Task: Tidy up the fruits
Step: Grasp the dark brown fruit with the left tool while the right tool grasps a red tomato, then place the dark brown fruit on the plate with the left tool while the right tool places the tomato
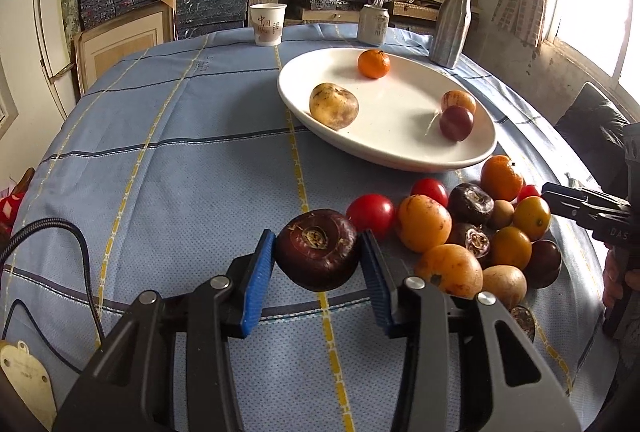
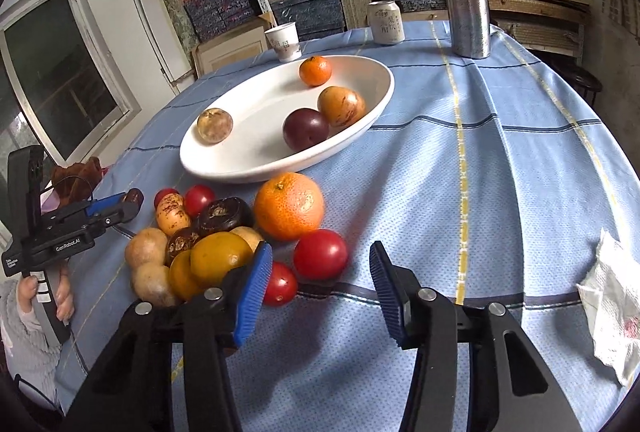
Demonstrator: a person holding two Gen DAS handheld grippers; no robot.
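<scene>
One dark-brown ridged water chestnut [image 1: 317, 250] clamped in left tool [image 1: 318, 264]; right tool [image 2: 320, 292] gaping, empty.

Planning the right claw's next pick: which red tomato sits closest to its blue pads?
The small red tomato right beside the right claw's left pad. The bigger tomato lies farther out; two more tomatoes sit behind the pile.

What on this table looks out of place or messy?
A crumpled white wrapper lies alone on the tablecloth at the right edge, far from the fruit pile and the white plate. Nothing is spilled or damaged.
</scene>
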